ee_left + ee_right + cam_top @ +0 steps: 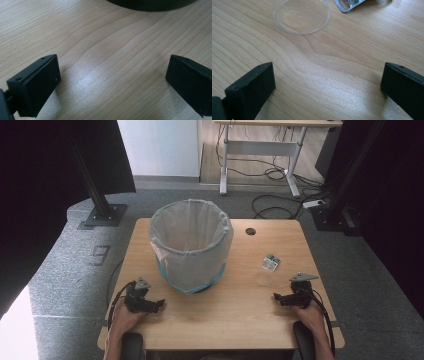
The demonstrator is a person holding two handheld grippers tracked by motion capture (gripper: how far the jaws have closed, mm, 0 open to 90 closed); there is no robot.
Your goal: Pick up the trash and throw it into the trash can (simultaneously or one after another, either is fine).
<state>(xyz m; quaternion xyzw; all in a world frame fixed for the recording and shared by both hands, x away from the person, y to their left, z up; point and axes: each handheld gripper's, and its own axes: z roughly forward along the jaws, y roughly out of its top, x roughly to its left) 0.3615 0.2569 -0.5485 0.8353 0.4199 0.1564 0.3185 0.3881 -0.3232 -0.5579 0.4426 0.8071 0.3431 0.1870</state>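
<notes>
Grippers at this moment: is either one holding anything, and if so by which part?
Nothing is held. The left gripper and right gripper both stand open over bare table, jaws wide apart.

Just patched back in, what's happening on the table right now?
Nothing is being handled at the moment. A person holds the left gripper and the right gripper low over the near edge of the wooden table, both with jaws wide open and nothing between them. A bin lined with a pale bag stands left of centre. Ahead of the right gripper lie a clear plastic cup and, just past it, a small blister pack, both untouched.
</notes>
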